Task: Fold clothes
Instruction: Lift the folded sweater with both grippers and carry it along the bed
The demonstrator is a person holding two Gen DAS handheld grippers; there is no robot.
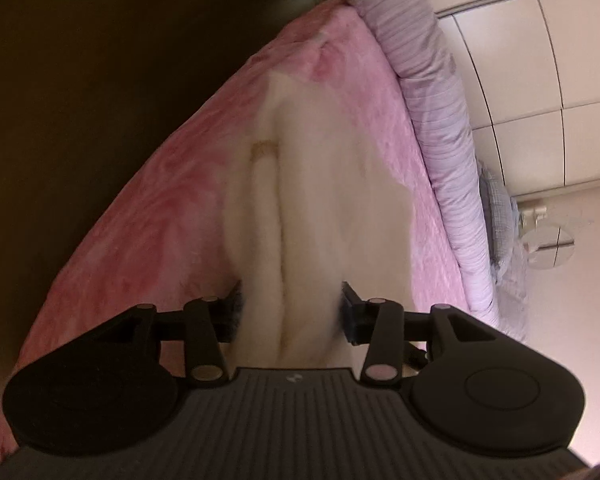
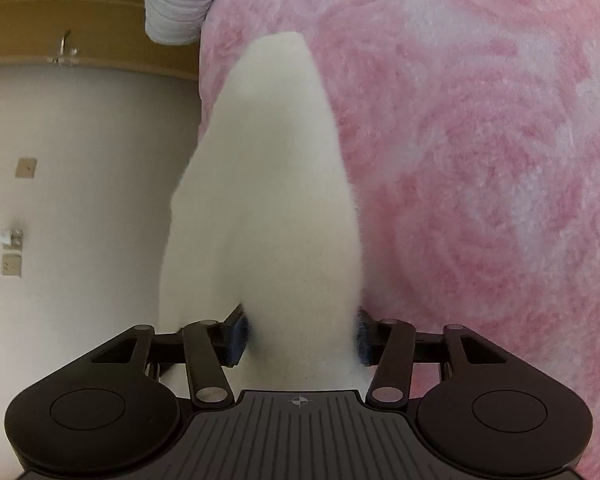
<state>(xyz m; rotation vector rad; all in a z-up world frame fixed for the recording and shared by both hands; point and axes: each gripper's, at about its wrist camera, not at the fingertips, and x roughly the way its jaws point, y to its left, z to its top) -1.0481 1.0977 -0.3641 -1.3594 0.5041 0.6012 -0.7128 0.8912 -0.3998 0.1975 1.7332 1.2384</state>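
Left wrist view, blurred white garment (image 1: 300,208) between left tool (image 1: 288,312) pads, grip unclear.

Fluffy cream-white fleece garment (image 1: 300,216) — soft, fuzzy pile, blurred in the left wrist view. It lies stretched lengthwise on a pink plush blanket, bunched into long folds with a deep crease down the middle; a small tan ribbed band shows on its left fold. In the right wrist view the same garment (image 2: 268,200) tapers to a narrow squared end — smooth, no creases visible.
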